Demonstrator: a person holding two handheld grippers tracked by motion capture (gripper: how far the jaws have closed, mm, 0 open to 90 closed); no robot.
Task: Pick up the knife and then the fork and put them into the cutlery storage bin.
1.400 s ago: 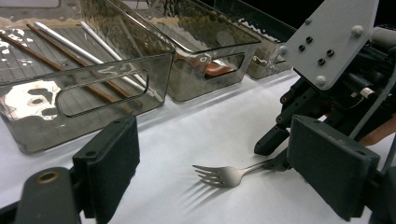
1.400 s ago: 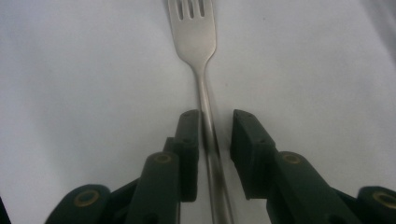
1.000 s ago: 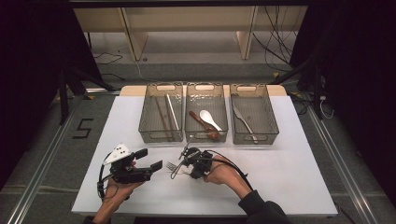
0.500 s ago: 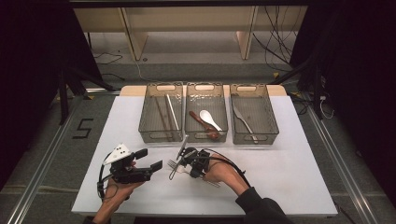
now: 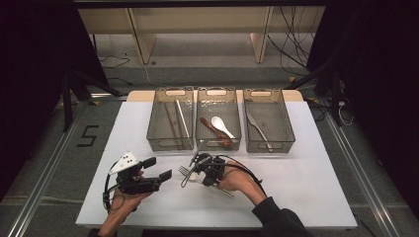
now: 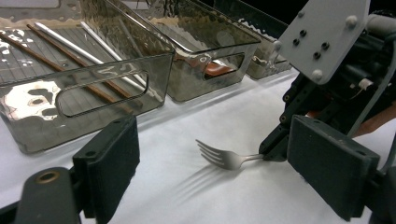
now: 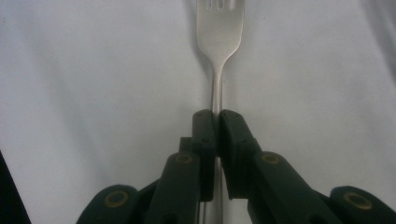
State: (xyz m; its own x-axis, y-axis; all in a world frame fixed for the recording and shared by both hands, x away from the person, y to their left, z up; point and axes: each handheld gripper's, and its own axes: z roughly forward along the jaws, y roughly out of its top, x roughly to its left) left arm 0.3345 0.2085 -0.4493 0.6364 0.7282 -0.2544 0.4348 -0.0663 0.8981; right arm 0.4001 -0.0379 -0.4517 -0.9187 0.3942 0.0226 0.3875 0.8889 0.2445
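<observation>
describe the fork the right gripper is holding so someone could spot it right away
On the white table, in front of the three smoky clear plastic bins, lies a plain silver metal fork. The right gripper has its jaws shut on the handle, tines pointing away. It is the one utensil outside the bins.

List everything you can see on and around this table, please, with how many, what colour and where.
Table: one, white top, centre of the room.
Bins: three, smoky clear plastic, in a row at the table's far side.
Chopsticks: brown and silvery ones, left bin; count unclear.
Wooden spoon: one, reddish brown, middle bin.
Soup spoon: one, white, middle bin.
Knife: one, silver, right bin.
Fork: one, silver, near the table's front, handle clamped by the right gripper.
Left gripper: one, black, jaws open, front left.
Right gripper: one, black, shut on the fork.
Hands: two, at the front edge.
</observation>
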